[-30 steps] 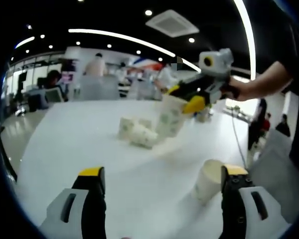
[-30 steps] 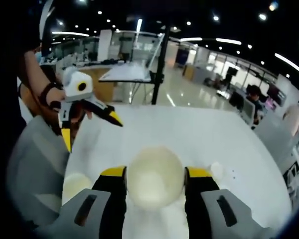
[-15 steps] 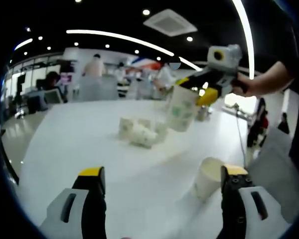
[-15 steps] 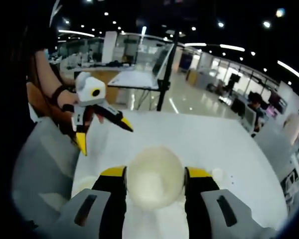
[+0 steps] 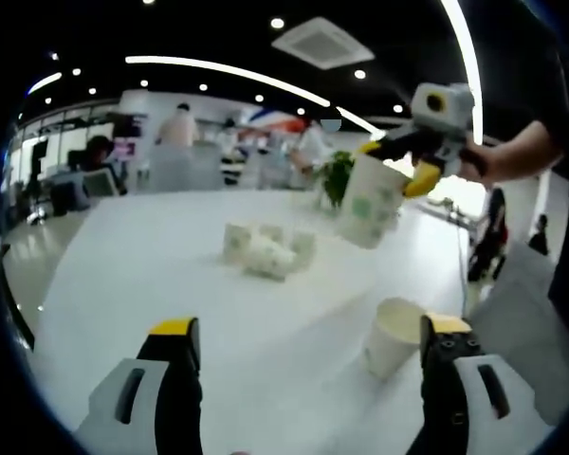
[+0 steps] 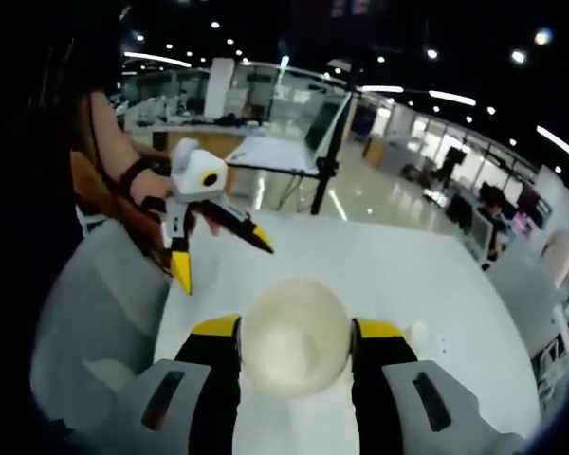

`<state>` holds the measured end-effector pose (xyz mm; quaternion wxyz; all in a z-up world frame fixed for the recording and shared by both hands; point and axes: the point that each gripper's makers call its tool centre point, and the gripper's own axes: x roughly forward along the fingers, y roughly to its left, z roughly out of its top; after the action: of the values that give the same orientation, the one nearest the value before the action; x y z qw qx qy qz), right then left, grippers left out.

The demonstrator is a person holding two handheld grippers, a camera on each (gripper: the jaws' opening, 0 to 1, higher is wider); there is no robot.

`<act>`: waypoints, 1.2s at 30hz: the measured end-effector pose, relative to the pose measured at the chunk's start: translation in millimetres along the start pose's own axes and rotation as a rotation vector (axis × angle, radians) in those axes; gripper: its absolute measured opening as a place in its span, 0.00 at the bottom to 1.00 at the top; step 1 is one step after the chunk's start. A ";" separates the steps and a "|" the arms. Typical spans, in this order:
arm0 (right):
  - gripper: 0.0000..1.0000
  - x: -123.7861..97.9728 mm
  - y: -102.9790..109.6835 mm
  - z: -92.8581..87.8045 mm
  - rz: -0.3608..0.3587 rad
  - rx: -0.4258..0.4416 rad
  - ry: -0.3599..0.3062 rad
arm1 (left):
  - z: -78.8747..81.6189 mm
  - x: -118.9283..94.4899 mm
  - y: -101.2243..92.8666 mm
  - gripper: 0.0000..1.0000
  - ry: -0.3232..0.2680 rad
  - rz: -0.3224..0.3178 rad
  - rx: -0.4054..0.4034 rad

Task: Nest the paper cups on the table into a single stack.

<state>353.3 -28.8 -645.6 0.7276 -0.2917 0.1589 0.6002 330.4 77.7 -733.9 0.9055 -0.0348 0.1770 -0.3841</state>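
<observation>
White and broad, the tabletop [image 5: 152, 275] fills the lower half of the left gripper view, with an open-plan office and ceiling lights behind it. Nearest in that view, the left tool [image 5: 308, 379] stands with its yellow-tipped jaws spread wide and nothing between them; a single paper cup [image 5: 391, 336] stands upright on the tabletop just beside the right-hand jaw, mouth up. Farther out, near the middle of the tabletop, a small cluster of paper cups [image 5: 264, 251] lies together, some tipped on their sides; their exact directions are too blurred to tell. Beyond and to the right, the right tool [image 5: 408, 161] holds a held cup [image 5: 368, 202] in the air above the tabletop, tilted, its mouth up toward the jaws and its base angled down. In the right gripper view that cup [image 6: 295, 334] is clamped between the jaws, its long axis running away from the lens.
</observation>
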 end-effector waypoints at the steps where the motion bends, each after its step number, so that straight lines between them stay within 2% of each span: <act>1: 0.43 -0.9 2.7 0.9 0.006 0.005 -0.003 | -0.4 -0.2 -0.4 0.94 0.000 -0.001 -0.002; 8: 0.43 -2.0 31.3 0.6 0.054 -0.011 0.007 | 1.1 -1.7 -1.4 0.94 -0.006 0.003 -0.002; 16: 0.43 3.0 51.9 -2.9 0.082 -0.007 0.012 | 0.2 -6.2 -1.4 0.95 -0.005 0.010 -0.002; 26: 0.42 10.8 63.8 -8.3 0.112 -0.020 0.028 | -1.5 -9.7 1.0 0.94 -0.007 0.017 -0.006; 36: 0.43 20.0 72.9 -15.0 0.140 0.008 0.037 | -2.7 -9.9 3.3 0.94 -0.006 0.022 -0.014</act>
<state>289.3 -14.4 -686.0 0.6821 -0.2880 0.1948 0.6433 325.4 87.2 -734.2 0.9099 -0.0403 0.1774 -0.3727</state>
